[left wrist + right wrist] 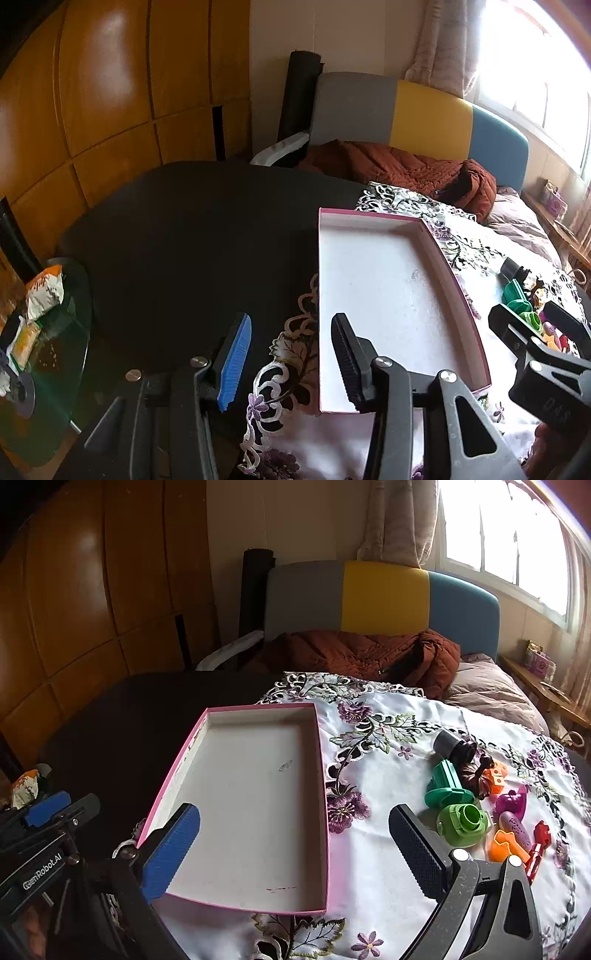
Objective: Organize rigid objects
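Right now your right gripper (pixel 295 853) has its jaws spread as wide as they go, with nothing between them; they hang over the near right corner of the pink-rimmed box (pixel 321 760) and the strip of embroidered cloth (pixel 373 878) just beside it. Your left gripper (pixel 291 358) stands about half open and also carries nothing, its black finger above the box's near left corner and its blue finger (pixel 236 362) out over the dark surface (pixel 192 236) to the left.

The box lies empty, so every toy has yet to go in. They sit in a loose heap on the cloth to the right of the box: a light green round piece (pixel 463 823) nearest your right jaws, a dark green piece (pixel 445 782) touching it behind, a black cylinder (pixel 452 746) farther back, then an orange block (pixel 496 773), a magenta piece (pixel 511 801), an orange piece (pixel 504 845) and a red one (pixel 537 843).

Expect these to be light, hard moulded plastic: stiff under the pads, likely slick, and quick to skate or roll on cloth. Take the light green piece first, across its flat outer sides rather than its raised collar. The cylinder will probably roll, so close across its barrel. The cloth seems to lie over soft bedding, so don't press down hard.
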The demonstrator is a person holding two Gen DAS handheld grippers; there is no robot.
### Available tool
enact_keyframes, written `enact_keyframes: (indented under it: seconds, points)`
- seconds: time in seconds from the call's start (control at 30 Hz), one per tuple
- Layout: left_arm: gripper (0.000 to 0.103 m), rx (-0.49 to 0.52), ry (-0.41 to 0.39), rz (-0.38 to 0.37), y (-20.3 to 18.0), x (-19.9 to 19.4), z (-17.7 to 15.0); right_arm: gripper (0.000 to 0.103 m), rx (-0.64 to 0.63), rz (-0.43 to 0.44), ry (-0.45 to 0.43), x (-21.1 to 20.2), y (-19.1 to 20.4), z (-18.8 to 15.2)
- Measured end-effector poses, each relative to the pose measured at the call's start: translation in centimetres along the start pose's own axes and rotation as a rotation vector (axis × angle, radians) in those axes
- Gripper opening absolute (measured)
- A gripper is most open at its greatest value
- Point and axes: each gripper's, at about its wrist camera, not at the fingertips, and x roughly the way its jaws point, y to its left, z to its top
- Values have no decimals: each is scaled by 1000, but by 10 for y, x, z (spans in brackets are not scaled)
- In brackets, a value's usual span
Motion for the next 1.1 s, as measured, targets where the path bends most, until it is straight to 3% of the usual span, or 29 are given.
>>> enact_keyframes:
  seconds: [0.37,1.1]
  points:
    - [45,44,-12,5,-7,-5,0,103,21,1,-7,-3,-14,1]
    - [46,114,11,-64,-25,-3,-3,103,95,-33,2,-3,-65,8]
